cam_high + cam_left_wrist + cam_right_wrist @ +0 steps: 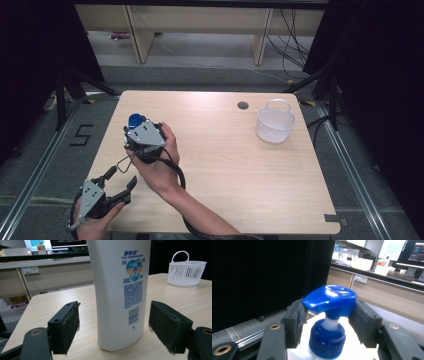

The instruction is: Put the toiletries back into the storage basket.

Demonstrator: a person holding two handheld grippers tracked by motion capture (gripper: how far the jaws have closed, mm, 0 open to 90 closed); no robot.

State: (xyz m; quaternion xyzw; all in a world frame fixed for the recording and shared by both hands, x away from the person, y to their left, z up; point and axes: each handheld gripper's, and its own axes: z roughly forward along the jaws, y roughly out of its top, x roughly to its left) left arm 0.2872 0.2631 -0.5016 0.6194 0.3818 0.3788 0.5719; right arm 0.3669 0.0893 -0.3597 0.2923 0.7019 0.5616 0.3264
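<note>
Left gripper point(113, 327) jaws apart, flanking smooth white bottle point(120, 290) — right gripper point(325, 320) pads clamp glossy blue pump head point(329, 300).

Bottle point(120, 290): top cut off by frame edge in left gripper view; label print too small to read. High view: body hidden under right tongs point(134, 131) and hand point(157, 167).

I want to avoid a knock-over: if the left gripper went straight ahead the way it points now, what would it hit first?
Most likely the white bottle, standing upright on the table straight ahead between the left gripper's open jaws.
</note>
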